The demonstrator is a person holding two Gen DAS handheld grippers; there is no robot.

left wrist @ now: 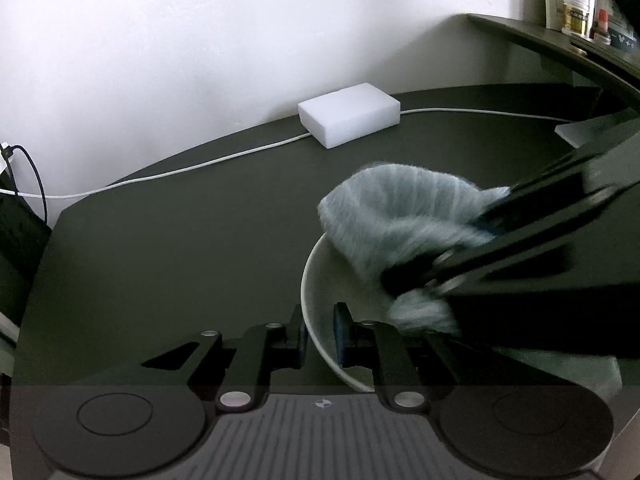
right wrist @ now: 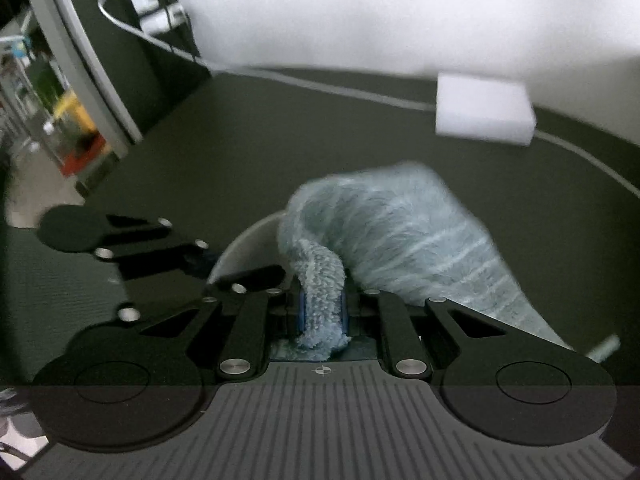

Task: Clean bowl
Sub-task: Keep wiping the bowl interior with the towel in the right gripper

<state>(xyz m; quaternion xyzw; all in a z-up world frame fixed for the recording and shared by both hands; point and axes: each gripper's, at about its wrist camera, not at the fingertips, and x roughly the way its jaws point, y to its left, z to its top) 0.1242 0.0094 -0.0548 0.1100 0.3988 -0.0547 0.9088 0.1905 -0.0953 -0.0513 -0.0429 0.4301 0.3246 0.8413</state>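
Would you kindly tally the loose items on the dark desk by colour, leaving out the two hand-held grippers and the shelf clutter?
White: 3 (bowl, foam block, cable)
Blue-grey: 1 (cloth, clamped in the right hand-held gripper over the bowl)
Total: 4
The left hand-held gripper clamps the bowl's rim.

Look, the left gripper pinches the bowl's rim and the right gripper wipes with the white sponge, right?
Not quite. The right gripper is wiping with a fluffy blue-grey cloth, as the right wrist view shows. The white sponge lies untouched by the wall. The rest is right: the left gripper pinches the rim of the white bowl.
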